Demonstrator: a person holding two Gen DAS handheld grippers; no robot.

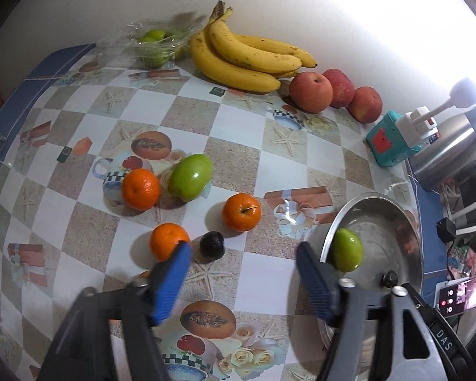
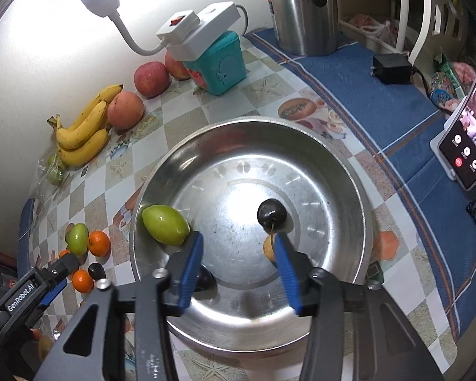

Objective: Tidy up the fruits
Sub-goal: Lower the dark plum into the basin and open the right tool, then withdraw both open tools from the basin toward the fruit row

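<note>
Fruits lie scattered: your left gripper (image 1: pixel 242 252) hangs released above the checked tablecloth (image 1: pixel 250 146), your right gripper (image 2: pixel 238 238) gapes empty over the steel bowl (image 2: pixel 301 133) holding a dark plum (image 2: pixel 271 211)

A round steel bowl (image 2: pixel 333 171) sits near the desk's right edge. Inside it a smooth green fruit (image 2: pixel 165 224) lies on its side against the left wall, and a dark plum (image 2: pixel 271 212) with a thin stem sits near the middle.

Out on the desk's open middle lie three oranges (image 1: pixel 140 189) (image 1: pixel 241 211) (image 1: pixel 167 240), a second green fruit (image 1: pixel 190 177) touching the leftmost orange, and another dark plum (image 1: pixel 212 245) — just beside the nearest orange.

Along the desk's far edge, against the wall: a bunch of spotted yellow bananas (image 1: pixel 247 60), three red apples (image 1: pixel 311 92) in a row, and small green fruits in a clear plastic tray (image 1: pixel 155 44).
</note>
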